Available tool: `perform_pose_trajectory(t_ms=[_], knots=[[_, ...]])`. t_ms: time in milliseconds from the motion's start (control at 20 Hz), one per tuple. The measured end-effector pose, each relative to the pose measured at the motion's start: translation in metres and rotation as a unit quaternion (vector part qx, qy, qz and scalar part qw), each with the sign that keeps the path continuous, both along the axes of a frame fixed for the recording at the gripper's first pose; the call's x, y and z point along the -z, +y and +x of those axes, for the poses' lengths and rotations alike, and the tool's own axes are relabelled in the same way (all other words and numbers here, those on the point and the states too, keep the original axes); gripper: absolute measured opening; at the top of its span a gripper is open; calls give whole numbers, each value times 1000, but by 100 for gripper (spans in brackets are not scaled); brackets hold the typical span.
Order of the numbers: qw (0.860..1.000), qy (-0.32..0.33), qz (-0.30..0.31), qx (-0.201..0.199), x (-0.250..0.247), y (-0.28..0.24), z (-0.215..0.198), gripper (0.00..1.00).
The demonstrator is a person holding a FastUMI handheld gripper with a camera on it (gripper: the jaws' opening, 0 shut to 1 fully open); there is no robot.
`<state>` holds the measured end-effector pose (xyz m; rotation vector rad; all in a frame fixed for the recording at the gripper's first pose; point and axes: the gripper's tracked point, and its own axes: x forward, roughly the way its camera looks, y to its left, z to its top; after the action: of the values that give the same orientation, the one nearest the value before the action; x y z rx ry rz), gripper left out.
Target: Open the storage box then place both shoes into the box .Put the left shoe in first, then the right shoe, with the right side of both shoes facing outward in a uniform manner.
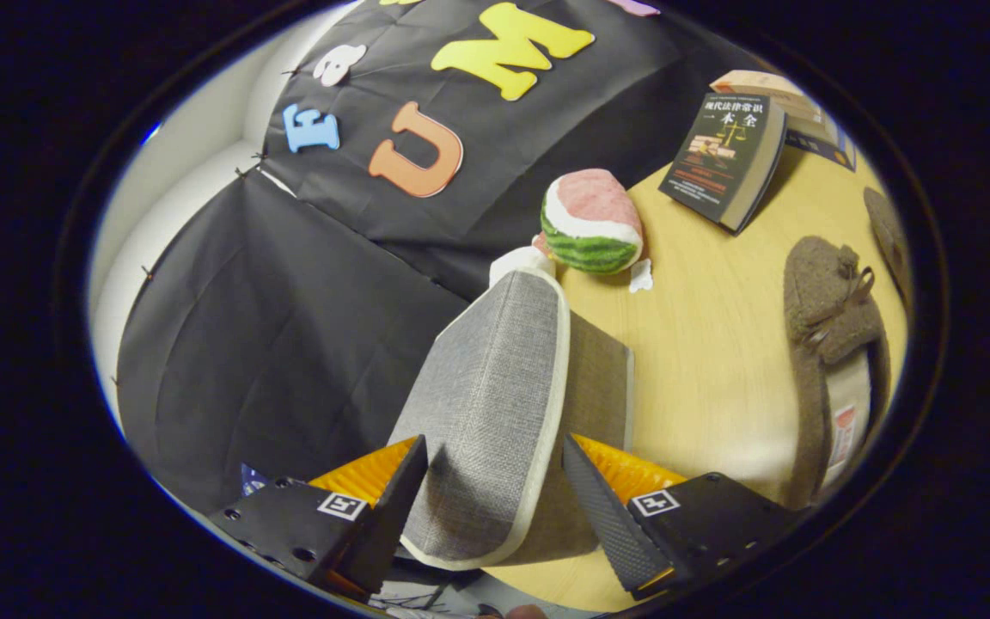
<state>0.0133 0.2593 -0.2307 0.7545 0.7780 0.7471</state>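
A grey fabric lid [495, 404] with a pale trimmed edge is seen raised on end between the two fingers of the gripper [491, 490]. The lid belongs to the storage box [602, 378], whose grey side panel shows just behind it on the wooden table [710, 361]. The fingers are set apart with the lid's edge between them; whether both press on it cannot be told.

The step in hand is judged to be the opening of the box, with no shoe yet placed inside. A brown fuzzy shoe [830, 344] with a small bow lies on the table well to one side of the box; a second shoe [889, 228] is glimpsed beyond it. A toy watermelon slice [591, 222] sits just past the lid's top, and a dark book [727, 155] lies further off.

Next, the lid would need to be swung fully back and released, then the left shoe sought.
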Motion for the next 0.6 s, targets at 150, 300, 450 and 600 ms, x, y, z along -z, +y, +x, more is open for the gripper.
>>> perform_pose_trajectory(t_ms=[150,300,450,600], knots=[[1000,6,2,-5,-5,-5,3,93],[1000,-26,-1,11,-25,-15,21,61],[998,-53,-17,19,-52,-24,25,26],[997,-79,-19,-6,-82,-12,16,0]])
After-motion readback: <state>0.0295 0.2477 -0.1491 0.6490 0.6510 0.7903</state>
